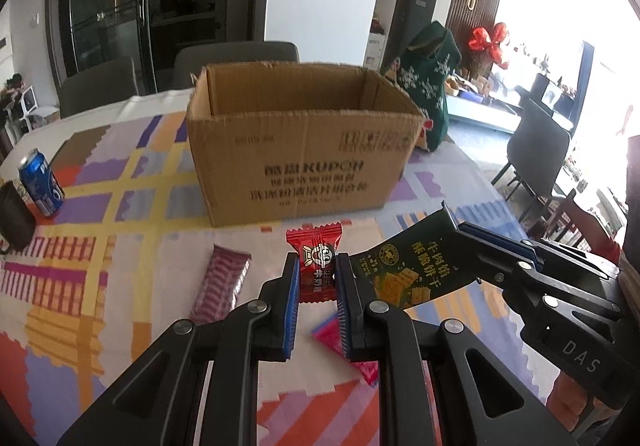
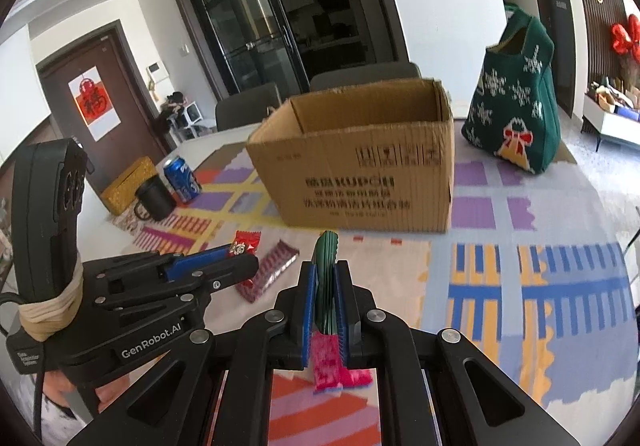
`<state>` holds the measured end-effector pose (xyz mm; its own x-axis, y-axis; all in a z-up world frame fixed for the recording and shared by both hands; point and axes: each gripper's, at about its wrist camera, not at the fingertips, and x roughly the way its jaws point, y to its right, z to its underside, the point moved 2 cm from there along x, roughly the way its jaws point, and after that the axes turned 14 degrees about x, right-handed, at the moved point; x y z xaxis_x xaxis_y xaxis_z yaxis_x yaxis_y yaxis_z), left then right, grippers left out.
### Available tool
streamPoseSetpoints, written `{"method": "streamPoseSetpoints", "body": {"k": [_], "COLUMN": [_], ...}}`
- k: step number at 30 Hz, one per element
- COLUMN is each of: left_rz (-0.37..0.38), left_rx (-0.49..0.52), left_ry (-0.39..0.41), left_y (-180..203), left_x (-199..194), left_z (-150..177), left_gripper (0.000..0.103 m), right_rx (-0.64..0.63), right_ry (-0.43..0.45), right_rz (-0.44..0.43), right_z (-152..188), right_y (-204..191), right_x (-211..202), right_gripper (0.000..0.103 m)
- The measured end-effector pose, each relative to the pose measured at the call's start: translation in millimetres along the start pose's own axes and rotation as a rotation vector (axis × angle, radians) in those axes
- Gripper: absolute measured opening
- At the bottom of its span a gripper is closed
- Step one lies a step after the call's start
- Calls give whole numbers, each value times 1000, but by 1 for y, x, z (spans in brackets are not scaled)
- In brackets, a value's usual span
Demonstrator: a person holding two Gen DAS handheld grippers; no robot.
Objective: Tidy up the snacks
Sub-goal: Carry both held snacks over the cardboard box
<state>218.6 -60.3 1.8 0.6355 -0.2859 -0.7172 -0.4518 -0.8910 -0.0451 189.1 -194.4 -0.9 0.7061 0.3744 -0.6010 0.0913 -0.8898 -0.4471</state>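
Here, crinkly red candy [image 1: 316, 266] — flat green packet [image 2: 326, 282] — both pinched.

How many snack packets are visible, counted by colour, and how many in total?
Red: 1, the candy held in the left gripper
Green: 1, the cracker pack held in the right gripper
Purple: 1, the bar on the tablecloth
Pink: 1, the packet on the tablecloth
Total: 4

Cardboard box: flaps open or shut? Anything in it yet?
Open: the cardboard box shows its inner walls from both wrist views, with no flap over the top. Contents cannot tell; its floor is hidden behind the front wall.
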Motion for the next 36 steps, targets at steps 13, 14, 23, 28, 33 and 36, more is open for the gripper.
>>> {"method": "streamPoseSetpoints", "body": {"k": [13, 14, 23, 28, 33, 36], "left_rz": [-50, -55, -79, -68, -62, -70], "left_rx": [14, 17, 40, 37, 41, 46], "left_ry": [87, 91, 112, 107, 85, 70], "left_y": [-27, -29, -48, -57, -64, -69], "left_x": [-8, -9, 1, 16, 34, 45], "left_z": [-58, -62, -101, -122, -137, -144], "left_gripper": [18, 18, 18, 18, 18, 18], "right_rx": [-27, -28, -50, -61, -52, -44], "right_ry": [117, 127, 197, 226, 225, 214], "right_rz": [-24, -26, -32, -24, -6, 10], "right_z": [-60, -65, -109, -133, -151, -158], "right_y": [-20, -22, -35, -40, -36, -30], "right_x": [-1, -1, -1, 4, 17, 28], "right_gripper": [11, 11, 11, 11, 11, 11]}}
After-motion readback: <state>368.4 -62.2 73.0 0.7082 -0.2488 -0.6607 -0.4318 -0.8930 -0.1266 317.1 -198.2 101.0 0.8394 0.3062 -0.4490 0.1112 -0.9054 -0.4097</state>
